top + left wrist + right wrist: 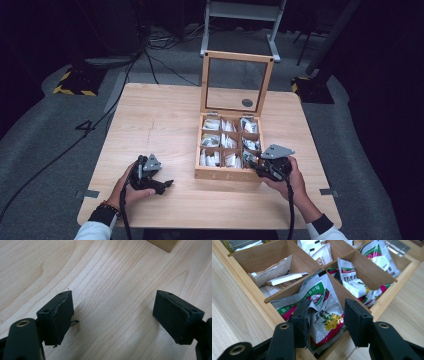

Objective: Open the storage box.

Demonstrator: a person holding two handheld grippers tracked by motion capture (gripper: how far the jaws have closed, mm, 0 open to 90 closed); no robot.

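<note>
With its jaws half-parted astride the green-and-pink sachet [322, 312] in the wooden box's [220, 173] 5 o'clock corner compartment, the right gripper [325, 320] risked pinching only crinkled foil and slipping, while the left gripper [112, 315] idled wide and empty at 8 o'clock.
</note>
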